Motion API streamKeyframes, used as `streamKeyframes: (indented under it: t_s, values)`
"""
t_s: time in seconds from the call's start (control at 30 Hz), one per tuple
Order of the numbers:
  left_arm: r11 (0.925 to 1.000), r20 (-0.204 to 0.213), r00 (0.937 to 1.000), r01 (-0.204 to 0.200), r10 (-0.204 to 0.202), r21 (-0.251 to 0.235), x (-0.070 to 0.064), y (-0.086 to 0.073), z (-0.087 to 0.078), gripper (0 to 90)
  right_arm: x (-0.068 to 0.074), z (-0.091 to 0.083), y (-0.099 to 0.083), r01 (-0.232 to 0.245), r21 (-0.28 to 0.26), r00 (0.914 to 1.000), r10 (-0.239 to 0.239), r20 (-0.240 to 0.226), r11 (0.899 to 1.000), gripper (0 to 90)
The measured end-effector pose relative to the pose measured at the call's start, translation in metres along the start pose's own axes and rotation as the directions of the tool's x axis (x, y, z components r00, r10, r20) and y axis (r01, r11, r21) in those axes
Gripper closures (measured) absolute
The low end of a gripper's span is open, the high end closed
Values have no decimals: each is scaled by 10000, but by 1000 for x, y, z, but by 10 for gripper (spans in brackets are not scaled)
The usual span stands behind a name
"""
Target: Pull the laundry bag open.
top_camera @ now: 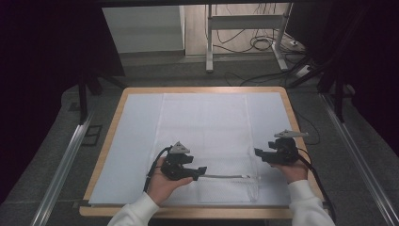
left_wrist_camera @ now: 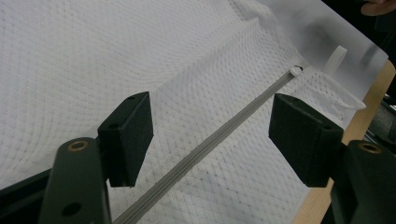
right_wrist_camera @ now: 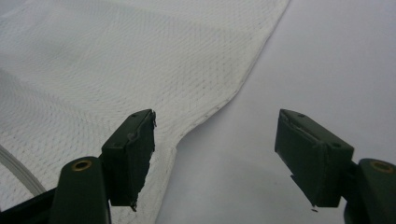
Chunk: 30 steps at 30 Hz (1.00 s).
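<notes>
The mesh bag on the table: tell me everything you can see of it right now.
The mesh bag is white, see-through netting, lying flat and spread long on the pale sheet covering the table. A grey zipper runs across its near end, closed along the stretch in view, with a small white pull at the right edge. The left gripper hangs open over the zipper; the right gripper is open at the bag's right edge.

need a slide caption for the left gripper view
Open left gripper poised over the grey zipper of a white mesh laundry bag, its two black jaws straddling the zipper line.
</notes>
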<state>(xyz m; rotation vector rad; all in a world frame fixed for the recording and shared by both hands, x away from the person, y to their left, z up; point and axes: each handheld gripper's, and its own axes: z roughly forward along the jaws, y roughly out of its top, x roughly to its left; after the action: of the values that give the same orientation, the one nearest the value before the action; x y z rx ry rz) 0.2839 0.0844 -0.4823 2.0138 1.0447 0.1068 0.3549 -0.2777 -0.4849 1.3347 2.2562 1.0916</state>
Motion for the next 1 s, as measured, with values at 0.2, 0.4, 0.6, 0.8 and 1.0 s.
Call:
streamKeyframes:
  t_s: [0.2,0.4,0.6,0.8,1.0]
  values:
    - [9996,108,9998,-182,180,237,-7,2,12,308,1,1,-1,54,49,10000,-54,2,10000,280]
    - [9992,212,9993,-328,323,239,-14,7,16,316,0,1,0,61,10,10000,-61,18,10000,280]
    - [9983,366,9986,-387,372,427,-21,11,25,322,0,1,0,110,18,9999,-110,9,9999,280]
    - [9986,689,9968,-434,412,308,-32,20,28,323,-1,-3,0,45,-86,10000,-44,38,10000,280]
    - [9971,793,9956,-548,506,522,-39,23,37,332,-2,-2,-1,-3,-68,10000,3,53,10000,280]
